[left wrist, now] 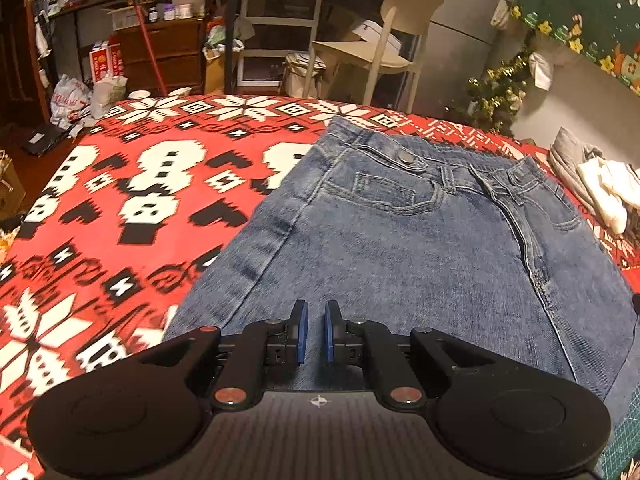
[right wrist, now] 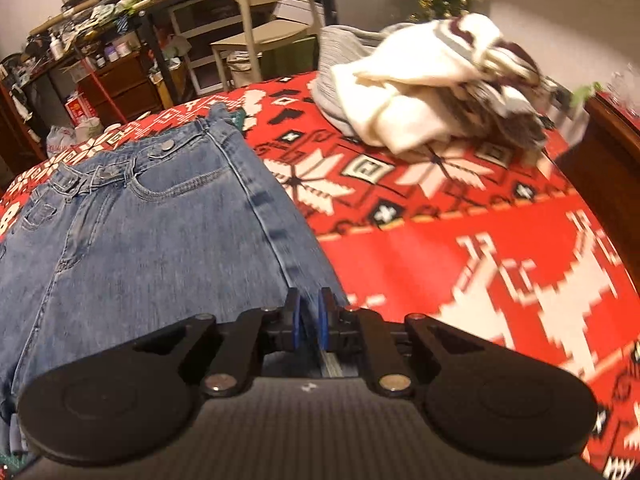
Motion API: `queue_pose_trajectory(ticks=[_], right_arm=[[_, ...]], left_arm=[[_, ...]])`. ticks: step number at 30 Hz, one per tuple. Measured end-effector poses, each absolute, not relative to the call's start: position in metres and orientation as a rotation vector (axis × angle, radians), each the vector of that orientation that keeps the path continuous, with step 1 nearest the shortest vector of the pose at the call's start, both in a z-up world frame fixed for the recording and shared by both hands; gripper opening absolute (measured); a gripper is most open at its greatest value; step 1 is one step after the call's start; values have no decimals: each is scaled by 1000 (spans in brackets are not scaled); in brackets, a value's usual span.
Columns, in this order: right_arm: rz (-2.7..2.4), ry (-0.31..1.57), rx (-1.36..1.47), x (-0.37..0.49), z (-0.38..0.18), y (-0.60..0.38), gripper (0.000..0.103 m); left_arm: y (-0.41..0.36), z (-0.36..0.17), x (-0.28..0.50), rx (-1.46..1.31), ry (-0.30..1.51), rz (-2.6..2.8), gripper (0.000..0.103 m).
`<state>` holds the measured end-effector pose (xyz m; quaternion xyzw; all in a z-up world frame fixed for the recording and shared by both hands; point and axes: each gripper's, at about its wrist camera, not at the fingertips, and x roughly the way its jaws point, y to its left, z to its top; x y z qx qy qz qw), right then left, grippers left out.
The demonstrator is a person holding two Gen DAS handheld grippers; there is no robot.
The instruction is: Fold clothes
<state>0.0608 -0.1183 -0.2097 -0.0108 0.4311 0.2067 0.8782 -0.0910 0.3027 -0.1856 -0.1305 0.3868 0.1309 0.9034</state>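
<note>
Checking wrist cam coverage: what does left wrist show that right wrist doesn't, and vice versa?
Left wrist only: the left gripper, pads slightly apart above the denim, and a small Christmas tree.
Right wrist only: the right gripper with an edge of denim between its pads, and the whole pile of unfolded clothes.
Both: the jeans laid flat, waistband away, on the red patterned blanket, plus the beige chair.
</note>
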Motion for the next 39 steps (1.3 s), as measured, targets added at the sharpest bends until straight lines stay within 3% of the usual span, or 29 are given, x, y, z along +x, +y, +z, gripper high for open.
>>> queue_pose_trajectory(ticks=[10,39], right_arm=[[453,890,-29,62,-203,-105,10],[587,875,-39,141,-169,-22,11]], left_arm=[[337,-178,-49,-310,744,275,7],[363,-166,67,-382,826,190,7]])
